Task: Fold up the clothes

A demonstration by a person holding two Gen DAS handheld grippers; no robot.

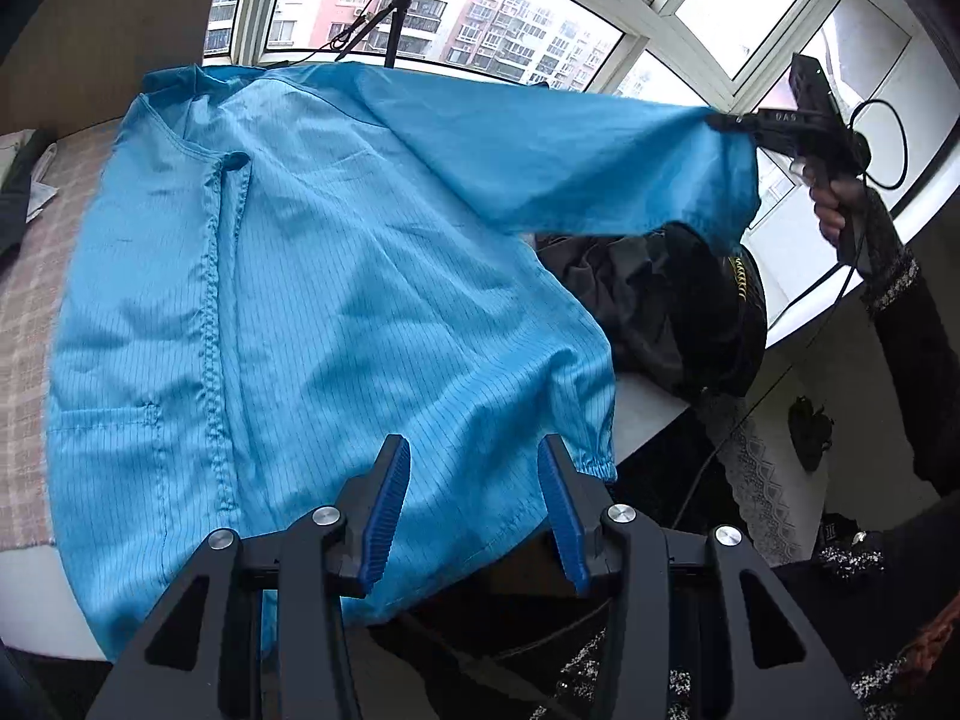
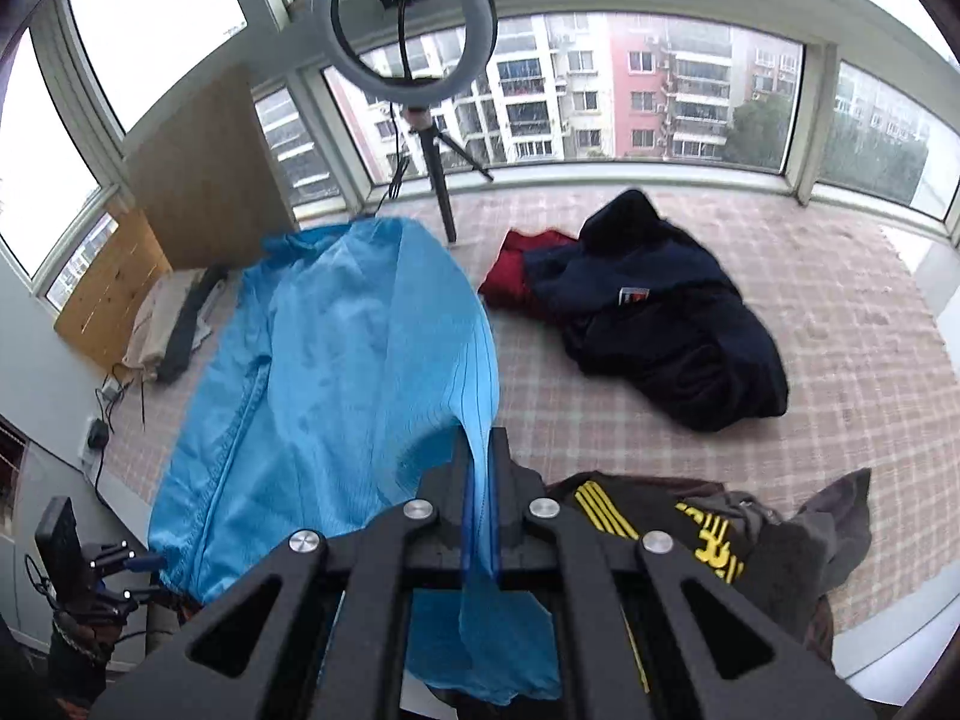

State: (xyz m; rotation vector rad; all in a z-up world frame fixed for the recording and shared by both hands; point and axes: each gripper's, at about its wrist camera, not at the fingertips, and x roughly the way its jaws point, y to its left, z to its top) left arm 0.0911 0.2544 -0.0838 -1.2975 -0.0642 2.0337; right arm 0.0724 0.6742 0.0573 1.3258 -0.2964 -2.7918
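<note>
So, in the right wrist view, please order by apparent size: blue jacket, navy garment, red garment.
1. blue jacket, though nearest the camera
2. navy garment
3. red garment, partly covered by the navy one

A home is showing here, an upper-floor flat: a bay window [image 2: 648, 90] is facing apartment blocks [image 2: 600, 96], clothes are lying on a checked mat [image 2: 840, 312], and a ring light [image 2: 405, 30] is standing by.

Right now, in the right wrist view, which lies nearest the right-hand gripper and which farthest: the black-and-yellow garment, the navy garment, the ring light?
1. Black-and-yellow garment, just right of the right gripper.
2. Navy garment, farther back, right.
3. Ring light, by the window.
</note>
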